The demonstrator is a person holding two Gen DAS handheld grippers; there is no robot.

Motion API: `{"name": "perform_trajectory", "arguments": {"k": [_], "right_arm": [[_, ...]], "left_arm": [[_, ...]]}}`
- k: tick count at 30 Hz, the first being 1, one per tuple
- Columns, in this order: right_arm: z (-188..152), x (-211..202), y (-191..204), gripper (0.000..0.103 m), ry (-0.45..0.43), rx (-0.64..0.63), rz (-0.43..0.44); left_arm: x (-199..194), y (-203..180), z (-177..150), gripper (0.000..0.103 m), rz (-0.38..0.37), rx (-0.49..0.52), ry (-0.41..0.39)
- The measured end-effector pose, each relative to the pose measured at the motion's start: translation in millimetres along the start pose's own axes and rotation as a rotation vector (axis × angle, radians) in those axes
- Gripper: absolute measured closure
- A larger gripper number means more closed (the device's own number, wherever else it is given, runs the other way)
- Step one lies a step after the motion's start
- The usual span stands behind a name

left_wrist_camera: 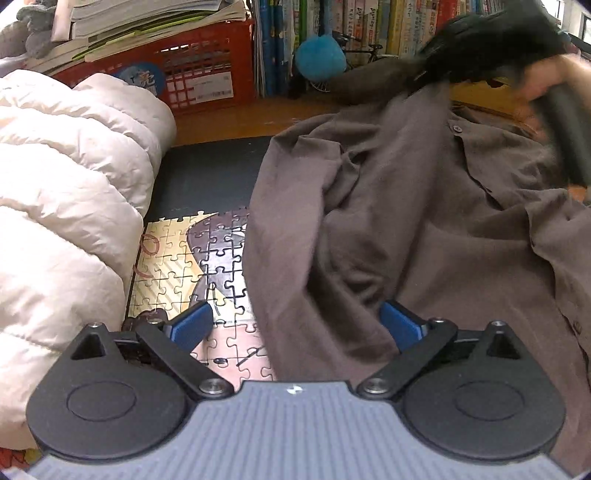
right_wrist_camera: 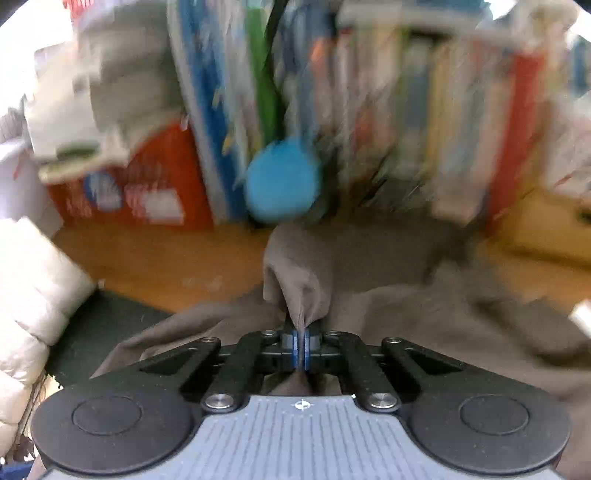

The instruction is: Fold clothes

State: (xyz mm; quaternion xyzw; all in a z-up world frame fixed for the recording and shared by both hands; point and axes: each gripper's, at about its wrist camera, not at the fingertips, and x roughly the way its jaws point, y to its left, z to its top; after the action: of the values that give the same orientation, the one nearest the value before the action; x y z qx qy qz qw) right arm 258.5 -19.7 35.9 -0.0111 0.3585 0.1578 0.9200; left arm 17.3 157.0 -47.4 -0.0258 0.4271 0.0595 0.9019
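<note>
While left tool (left_wrist_camera: 295, 325) gapes over shirt (left_wrist_camera: 424, 229), right tool (right_wrist_camera: 301, 345) pinches fabric.

no text reads clearly. round blue sticker (left_wrist_camera: 142, 79) on red crate (left_wrist_camera: 207, 62), at 11 o'clock, bears a blurred white character. book spines (left_wrist_camera: 369, 22) at 12 o'clock illegible.

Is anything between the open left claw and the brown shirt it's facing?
Nothing visible. The left claw stands open right at the shirt, whose edge already lies between its fingers over the puzzle. The white jacket sits off to the side. The right claw is shut on a shirt fold.
</note>
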Motion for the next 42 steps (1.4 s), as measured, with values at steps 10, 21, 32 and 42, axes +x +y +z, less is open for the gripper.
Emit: {"name": "perform_trajectory", "arguments": {"k": [10, 21, 32, 42], "right_arm": [[-48, -21, -43, 0.084, 0.161, -0.034, -0.184], [11, -1, 34, 0.003, 0.134, -0.015, 0.141], [-2, 83, 48, 0.096, 0.280, 0.046, -0.010], [53, -64, 49, 0.097, -0.071, 0.095, 0.376]], "left_arm": [[0, -2, -3, 0.002, 0.005, 0.010, -0.020], [-2, -1, -4, 0.002, -0.001, 0.008, -0.016], [-3, -3, -5, 0.000, 0.008, 0.013, -0.008], [-9, -2, -4, 0.002, 0.008, -0.010, -0.008]]}}
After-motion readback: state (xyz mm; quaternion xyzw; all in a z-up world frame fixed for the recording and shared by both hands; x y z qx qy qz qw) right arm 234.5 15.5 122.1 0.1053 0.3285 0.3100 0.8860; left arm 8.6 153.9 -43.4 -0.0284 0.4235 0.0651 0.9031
